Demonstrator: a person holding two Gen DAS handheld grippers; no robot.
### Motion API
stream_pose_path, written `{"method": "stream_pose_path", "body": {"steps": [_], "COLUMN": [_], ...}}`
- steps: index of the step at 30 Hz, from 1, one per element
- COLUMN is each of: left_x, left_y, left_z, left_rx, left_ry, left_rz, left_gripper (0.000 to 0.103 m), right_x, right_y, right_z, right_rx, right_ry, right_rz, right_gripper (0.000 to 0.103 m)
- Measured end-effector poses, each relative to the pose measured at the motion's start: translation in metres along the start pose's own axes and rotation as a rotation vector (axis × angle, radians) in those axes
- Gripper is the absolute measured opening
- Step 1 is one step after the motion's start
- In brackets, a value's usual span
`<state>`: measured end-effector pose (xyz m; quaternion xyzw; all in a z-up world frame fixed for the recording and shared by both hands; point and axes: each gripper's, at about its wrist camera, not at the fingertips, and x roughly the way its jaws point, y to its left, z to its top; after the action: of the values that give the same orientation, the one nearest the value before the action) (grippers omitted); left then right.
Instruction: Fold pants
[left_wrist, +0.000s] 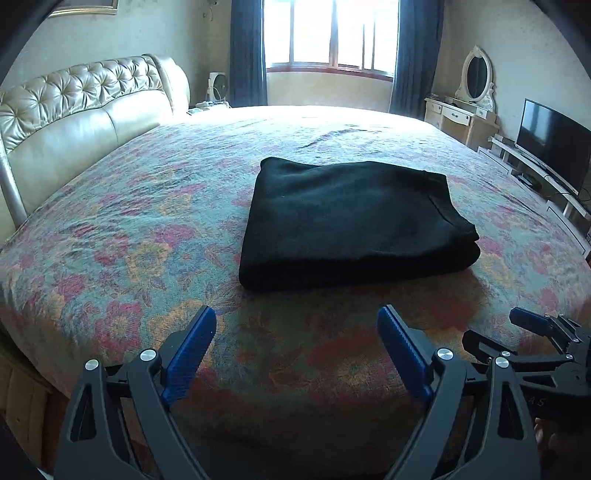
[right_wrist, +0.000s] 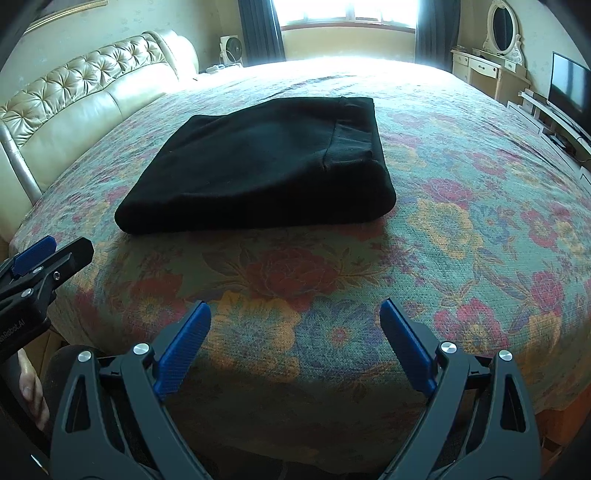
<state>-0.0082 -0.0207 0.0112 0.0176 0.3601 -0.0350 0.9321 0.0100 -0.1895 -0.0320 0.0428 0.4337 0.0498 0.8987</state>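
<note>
The black pants (left_wrist: 354, 221) lie folded on the bed (left_wrist: 129, 240), center of frame. Left claw (left_wrist: 295, 325) and right claw (right_wrist: 295, 317) are both released, empty, at the bottom.

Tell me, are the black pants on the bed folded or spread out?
Folded. The black pants lie as a compact rectangular stack on the bed, with layered edges visible at the near side; no legs stretch out.
</note>
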Motion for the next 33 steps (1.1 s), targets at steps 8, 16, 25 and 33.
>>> {"method": "stream_pose_path", "body": {"steps": [8,16,25,33], "left_x": [0.0048,0.0014,0.0005,-0.0011], "left_y": [-0.0012,-0.0047,-0.0058,-0.0043], "left_z": [0.0031,0.0019,0.0001,0.0022], "left_rx": [-0.007,0.011,0.026,0.009], "left_ry": [0.024,0.013,-0.022,-0.014], "left_rz": [-0.091,0.037,0.015,-0.025], "left_gripper": [0.088,0.088,0.091,0.091], "right_x": [0.0008,0.0020,0.0036,0.0034], "right_y": [-0.0007,0.0016,0.0001,-0.0032], "right_z": [-0.0013,-0.0016,-0.0018,-0.0007], "right_rx": [0.008,0.006,0.013,0.020], "right_ry": [0.006,0.009,0.015,0.014], "right_rz": [0.009,0.013,0.017,0.014], "right_gripper": [0.093,0.093,0.093,0.093]}}
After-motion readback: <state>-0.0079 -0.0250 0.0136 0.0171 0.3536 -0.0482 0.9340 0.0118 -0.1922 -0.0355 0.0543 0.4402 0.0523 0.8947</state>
